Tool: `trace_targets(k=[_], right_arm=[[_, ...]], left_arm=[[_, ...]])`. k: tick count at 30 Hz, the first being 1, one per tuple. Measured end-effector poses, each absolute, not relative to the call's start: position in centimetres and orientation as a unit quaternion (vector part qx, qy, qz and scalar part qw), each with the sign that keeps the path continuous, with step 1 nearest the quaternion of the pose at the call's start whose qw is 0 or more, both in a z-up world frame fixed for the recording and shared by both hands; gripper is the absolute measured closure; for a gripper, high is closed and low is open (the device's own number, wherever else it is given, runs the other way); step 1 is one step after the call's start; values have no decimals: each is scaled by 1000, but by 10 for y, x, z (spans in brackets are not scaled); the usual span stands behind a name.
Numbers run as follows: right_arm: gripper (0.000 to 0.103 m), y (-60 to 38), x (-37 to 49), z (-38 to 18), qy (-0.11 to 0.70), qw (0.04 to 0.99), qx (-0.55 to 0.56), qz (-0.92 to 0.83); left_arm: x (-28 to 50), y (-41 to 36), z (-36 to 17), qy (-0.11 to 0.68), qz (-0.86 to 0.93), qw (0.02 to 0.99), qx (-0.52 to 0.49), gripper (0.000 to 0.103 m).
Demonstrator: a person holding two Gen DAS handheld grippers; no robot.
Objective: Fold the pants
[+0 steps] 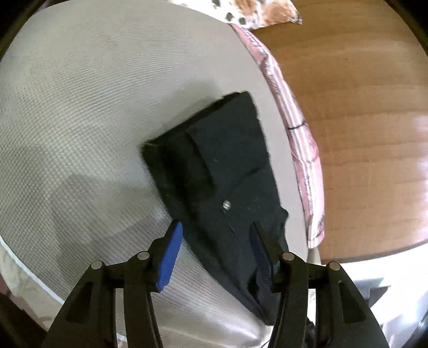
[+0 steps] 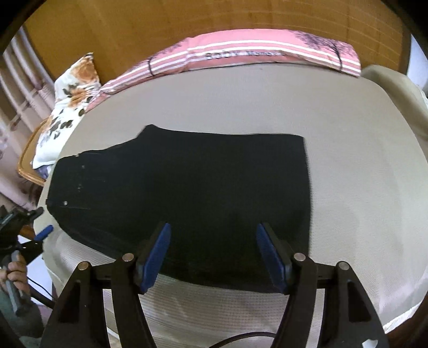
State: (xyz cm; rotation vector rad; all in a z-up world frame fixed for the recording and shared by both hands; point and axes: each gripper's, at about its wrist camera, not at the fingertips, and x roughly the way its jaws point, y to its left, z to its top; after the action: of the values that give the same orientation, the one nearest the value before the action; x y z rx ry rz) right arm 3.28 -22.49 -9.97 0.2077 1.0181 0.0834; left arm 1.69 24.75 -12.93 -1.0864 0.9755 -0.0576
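Observation:
Dark folded pants lie flat on a beige bed, waist end with rivets to the left. My right gripper hovers open over their near edge, blue pads well apart, nothing pinched. In the left wrist view the pants run away from me, and a metal button shows on the waist. My left gripper stands open over that waist end; its right finger overlaps the cloth, its left finger is over bare sheet. The left gripper also shows at the bed's left edge.
A pink striped pillow lies along the far side of the bed against a wooden board. A floral cushion sits at the far left corner. A person's hand grips the left tool's handle. Bare sheet stretches beyond the pants.

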Motion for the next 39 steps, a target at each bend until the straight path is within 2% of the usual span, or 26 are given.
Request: trace_targets(k=[11,13,17,20,22,24,27,29,31,33,39], right_arm=[[38,-190,45,-112,510,853,80,74],[38,-187,46,-115,513,851,81,76],[38,-182,48,-120,520,846,83,82],[38,-178,51,-122,523,844,85,85],[38,-176,52,-123,524,843,87,89],[38,-174,51,-124,524,842,85,89],[38,-172,51,-124,525,842,85,92],[38,-172,52,-125,525,841,86,93],[38,-172,52,-126,528,840,88,89],[38,-173,54,-127,530,838,91,91],[38,-169,55,-130,536,835,86,93]], left_arm=[[24,265,-161,432,-13,723,-539,43],[26,267,-164,420,-25,720,-552,35],[34,270,-166,396,-30,723,-566,29],[43,265,-162,381,-33,739,-555,19],[50,259,-159,377,-32,751,-542,9],[57,254,-156,376,-30,759,-530,3],[62,251,-153,383,-29,765,-517,5],[55,254,-153,387,-22,762,-519,12],[52,256,-154,392,-13,759,-519,24],[49,256,-151,393,-14,763,-513,31],[57,254,-155,390,-28,764,-514,31]])
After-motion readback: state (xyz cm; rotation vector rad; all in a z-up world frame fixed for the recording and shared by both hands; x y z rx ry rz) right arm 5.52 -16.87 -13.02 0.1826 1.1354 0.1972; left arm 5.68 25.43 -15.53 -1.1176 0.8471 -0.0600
